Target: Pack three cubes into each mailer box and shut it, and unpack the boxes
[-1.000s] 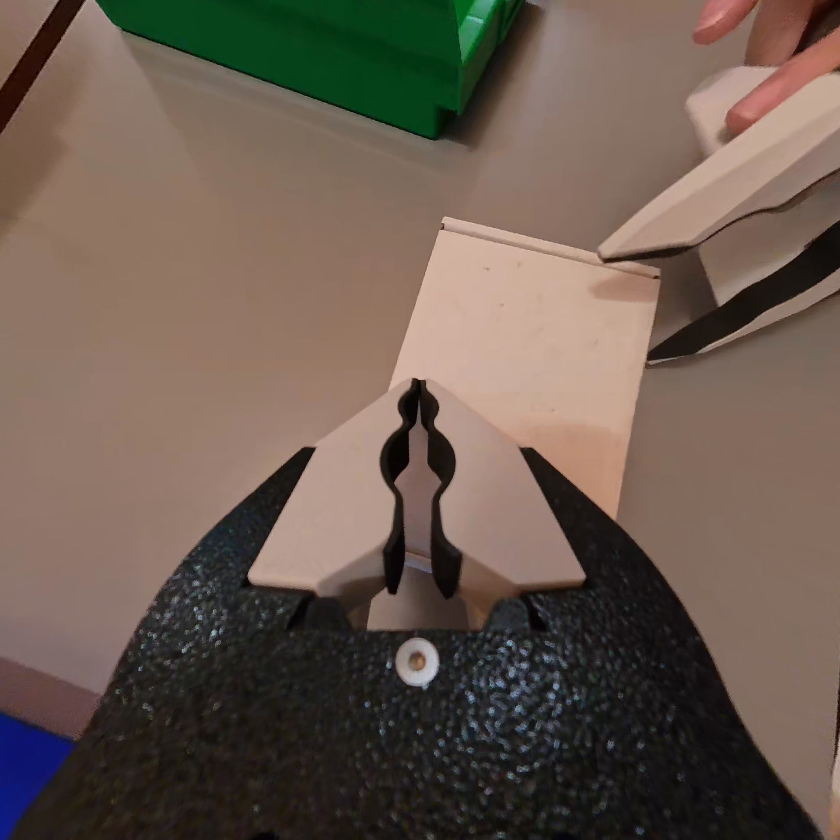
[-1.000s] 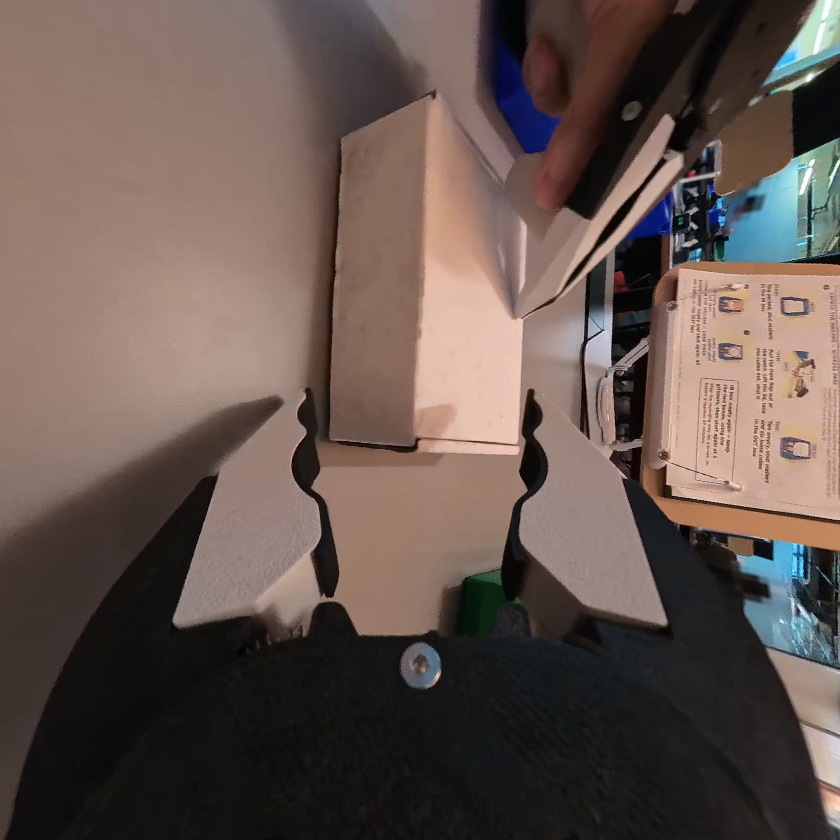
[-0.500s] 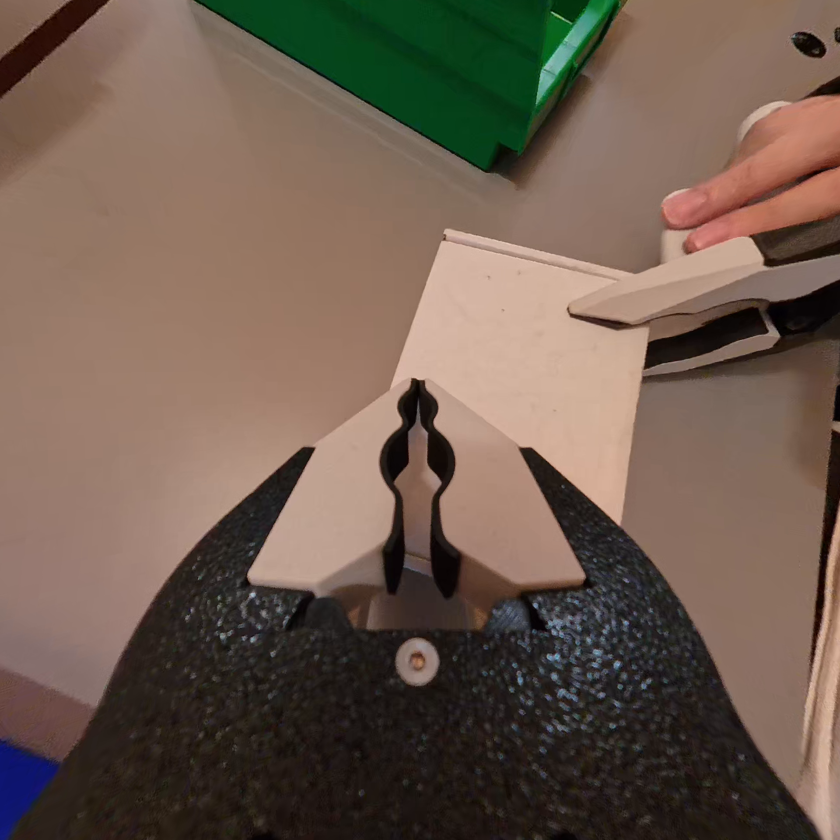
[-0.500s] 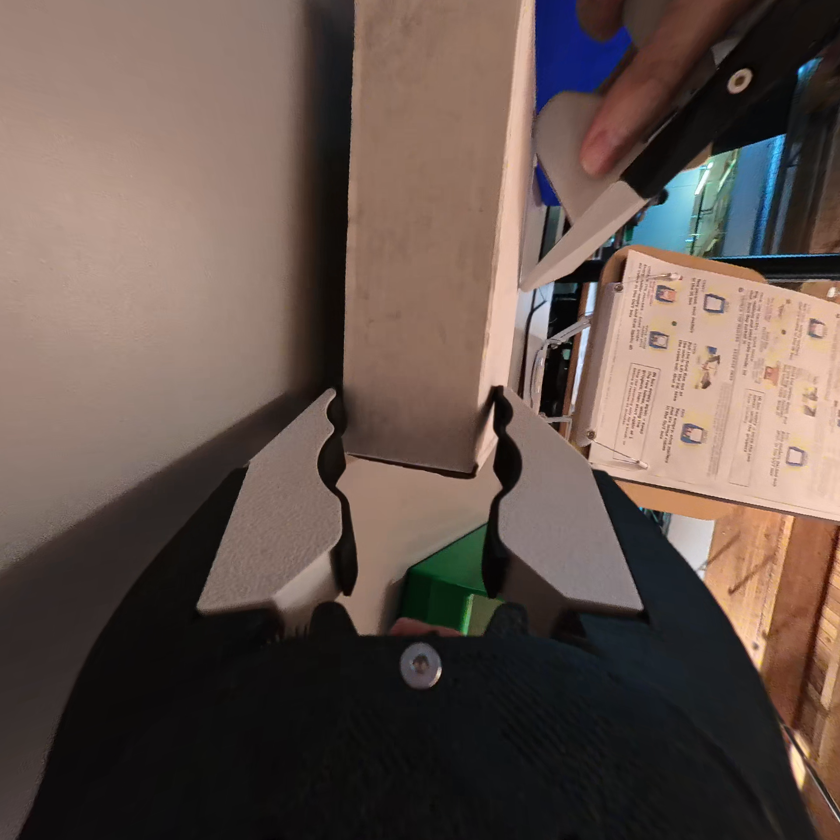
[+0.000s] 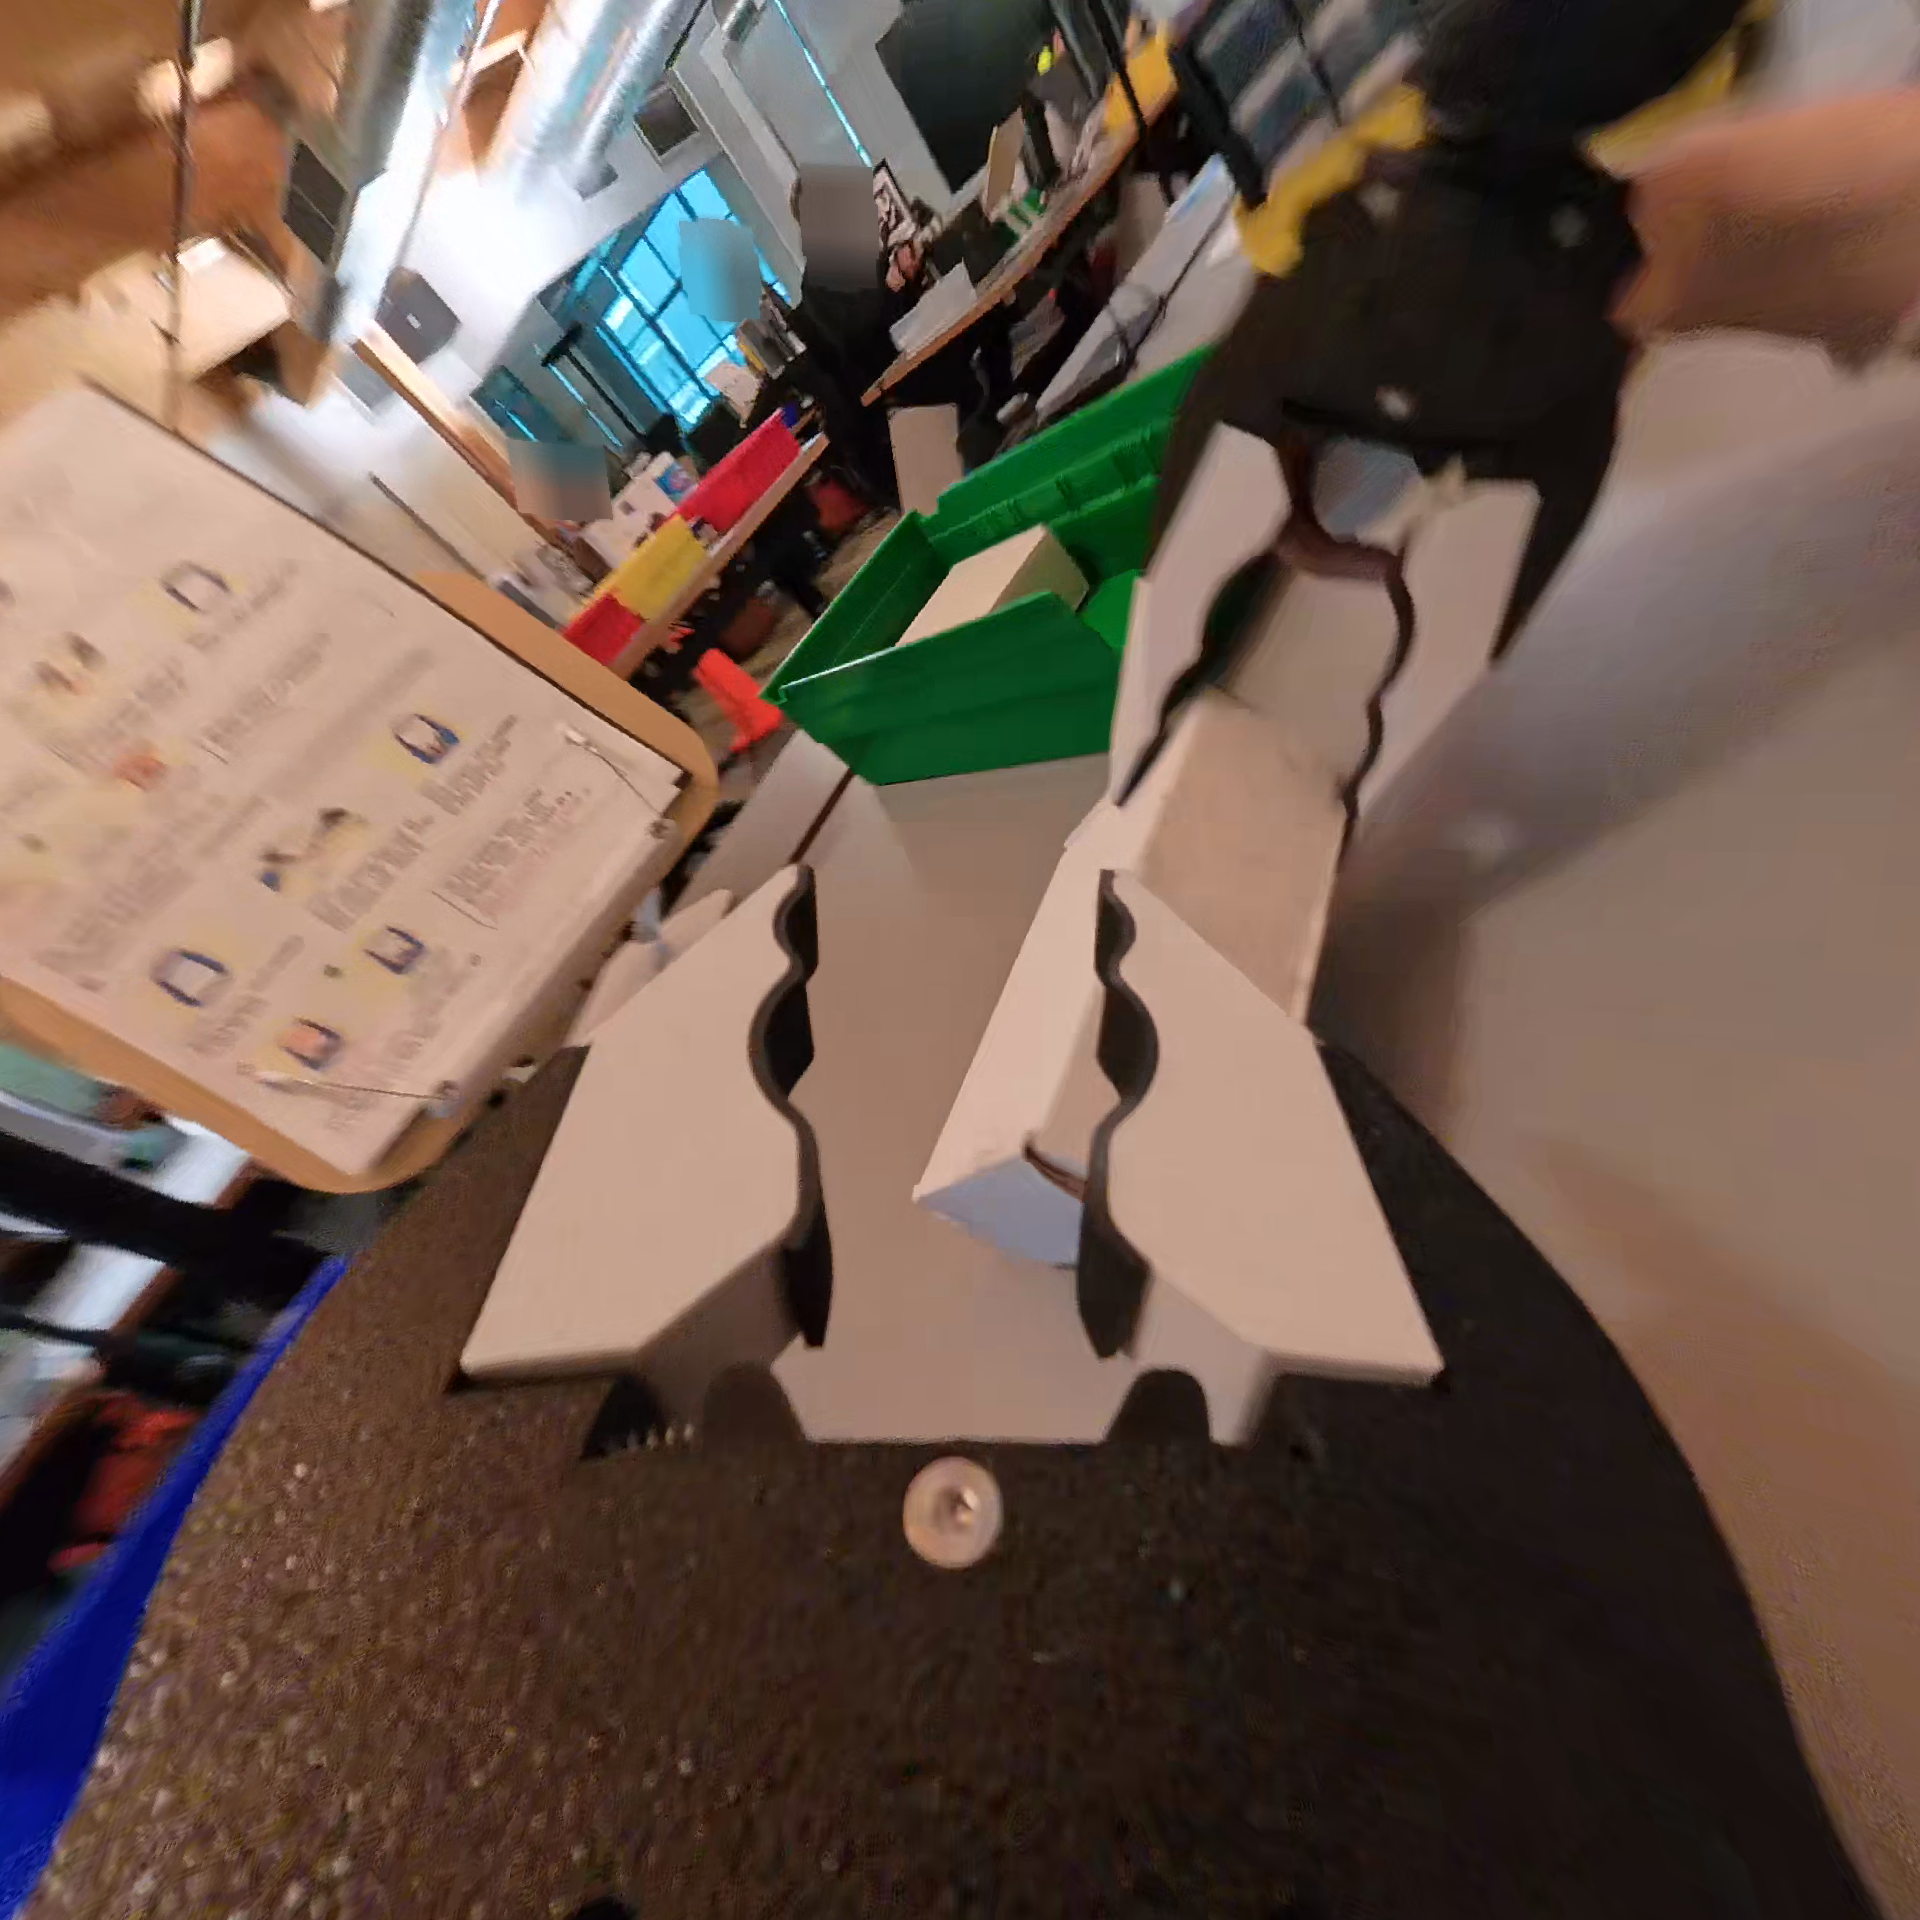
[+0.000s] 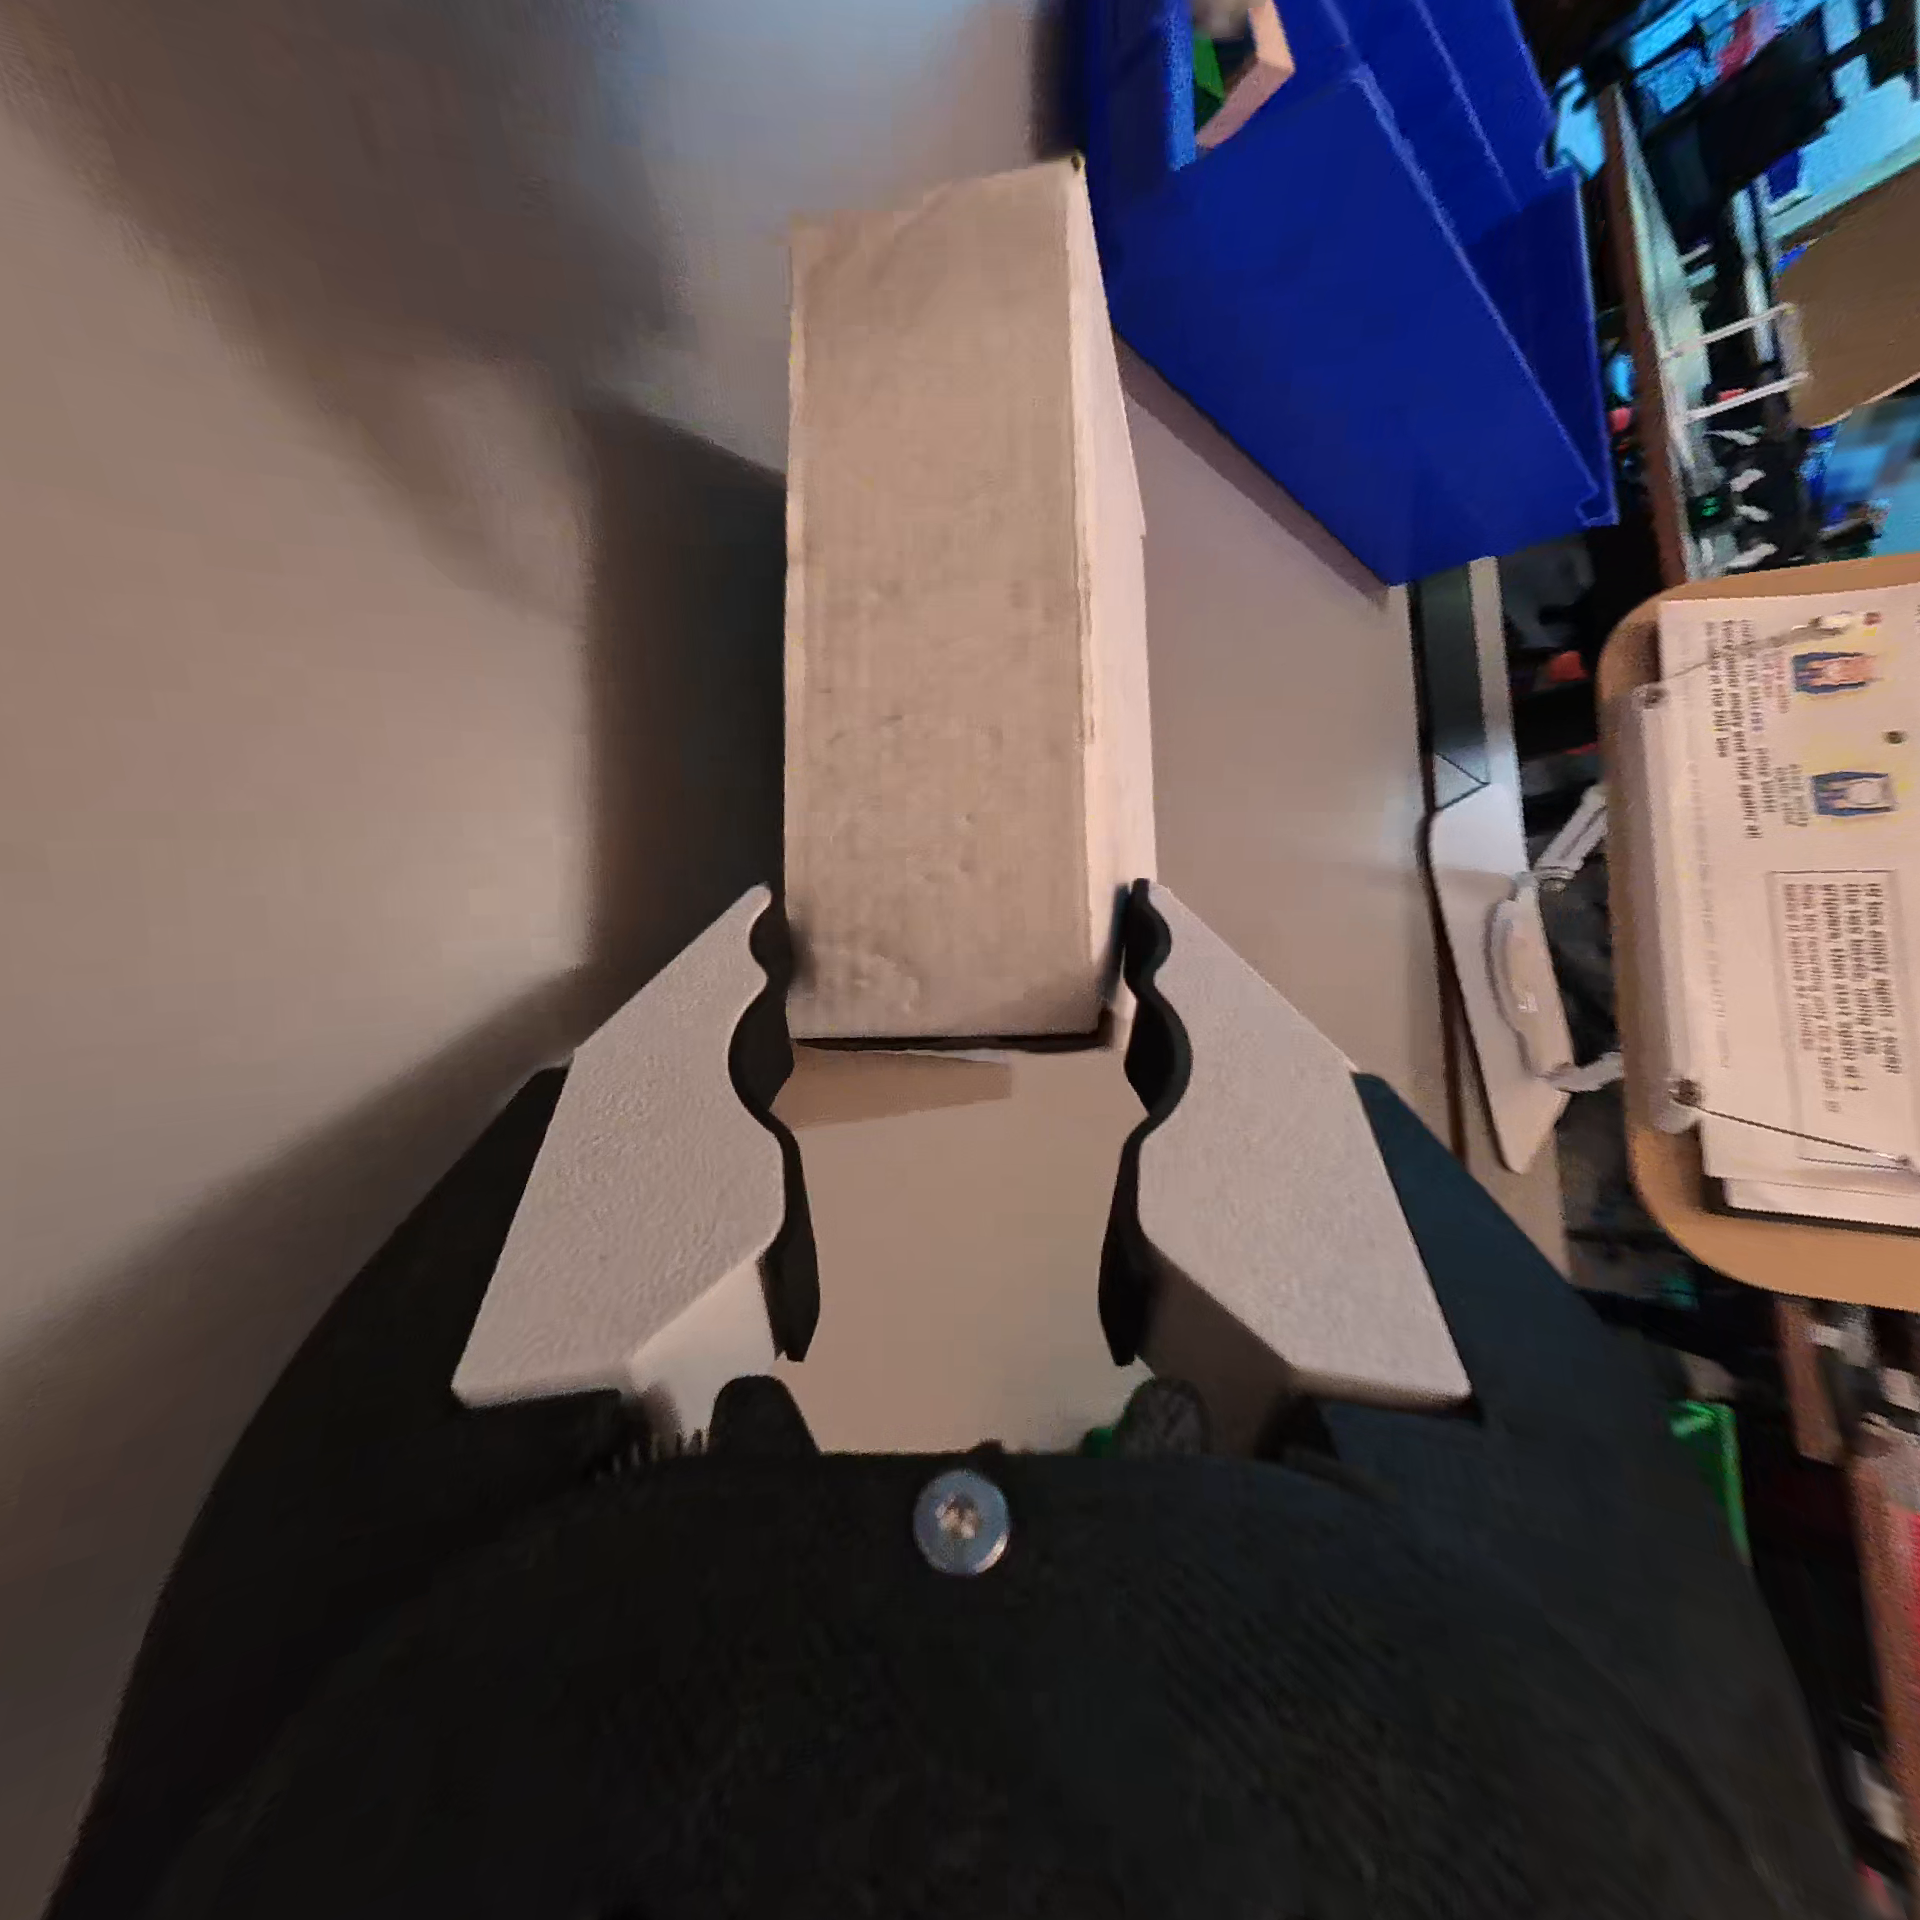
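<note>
**Your right tongs hold the closed mailer box by its end; your left tongs wait open beside it.**

The wide grey surface [image 6: 312, 727] is matte and smooth, and it carries a blue plastic bin [image 6: 1351, 312] and a green plastic bin [image 5: 956, 686]; a similar white box lies in the green one. The white mailer box [image 6: 935, 623], long, rectangular, of rough chalky cardboard, is shut and seems raised on its narrow side. Your right tongs [image 6: 951, 966] pinch its near end across the thin dimension, probably because this gives firm flat faces and lets you carry it toward a bin. Your left tongs [image 5: 951, 1039] are spread; the far end of the box lies against one finger, not gripped, perhaps only to steady it.
</note>
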Demonstrator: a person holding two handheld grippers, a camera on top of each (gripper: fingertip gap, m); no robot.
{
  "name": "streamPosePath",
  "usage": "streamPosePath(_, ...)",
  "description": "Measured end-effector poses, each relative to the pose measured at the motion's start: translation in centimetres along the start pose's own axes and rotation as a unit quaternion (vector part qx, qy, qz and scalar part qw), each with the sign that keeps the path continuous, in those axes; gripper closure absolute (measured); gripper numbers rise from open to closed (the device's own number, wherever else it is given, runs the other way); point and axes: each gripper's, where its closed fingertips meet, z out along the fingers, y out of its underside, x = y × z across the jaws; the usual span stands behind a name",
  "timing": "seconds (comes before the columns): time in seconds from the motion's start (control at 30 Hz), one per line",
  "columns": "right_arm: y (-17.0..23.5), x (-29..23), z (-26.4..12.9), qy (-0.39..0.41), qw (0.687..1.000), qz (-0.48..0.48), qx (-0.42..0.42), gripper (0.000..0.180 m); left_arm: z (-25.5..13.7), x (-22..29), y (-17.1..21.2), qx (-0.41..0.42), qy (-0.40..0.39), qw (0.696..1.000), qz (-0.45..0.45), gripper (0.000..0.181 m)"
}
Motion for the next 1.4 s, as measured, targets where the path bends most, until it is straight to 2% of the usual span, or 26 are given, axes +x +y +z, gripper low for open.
streamPosePath(0.13, -0.4, 0.7, 0.2, -0.03, 0.999, 0.034, 0.026, 0.116, -0.2, 3.4, 1.4, -0.067, -0.048, 0.981, 0.175, 0.134)
streamPosePath(0.27, -0.6, 1.3, 0.4, -0.053, 0.995, 0.064, 0.047, 0.116, 0.8, 4.9, 2.8, -0.125, -0.126, 0.923, 0.34, 0.143)
streamPosePath(0.4, -1.0, 1.7, 0.9, -0.056, 0.994, 0.077, 0.061, 0.116, 2.4, 5.8, 3.0, -0.14, -0.163, 0.88, 0.424, 0.152)
streamPosePath(0.6, -1.1, 1.9, 1.2, -0.061, 0.993, 0.076, 0.06, 0.116, 3.7, 5.8, 3.8, -0.162, -0.158, 0.856, 0.464, 0.159)
streamPosePath(0.83, -1.0, 1.7, 1.2, -0.056, 0.995, 0.066, 0.051, 0.116, 3.6, 6.5, 3.9, -0.167, -0.165, 0.84, 0.489, 0.181)
streamPosePath(1.0, -1.0, 1.8, 1.4, -0.052, 0.996, 0.065, 0.033, 0.117, 3.4, 6.1, 4.1, -0.184, -0.173, 0.839, 0.482, 0.181)
streamPosePath(1.13, -1.1, 1.9, 1.6, -0.05, 0.996, 0.065, 0.03, 0.117, 3.3, 6.0, 3.9, -0.177, -0.192, 0.82, 0.51, 0.181)
streamPosePath(1.4, -1.1, 1.9, 2.1, -0.029, 0.999, 0.032, -0.016, 0.118, 3.0, 5.5, 1.3, -0.135, -0.236, 0.835, 0.478, 0.181)
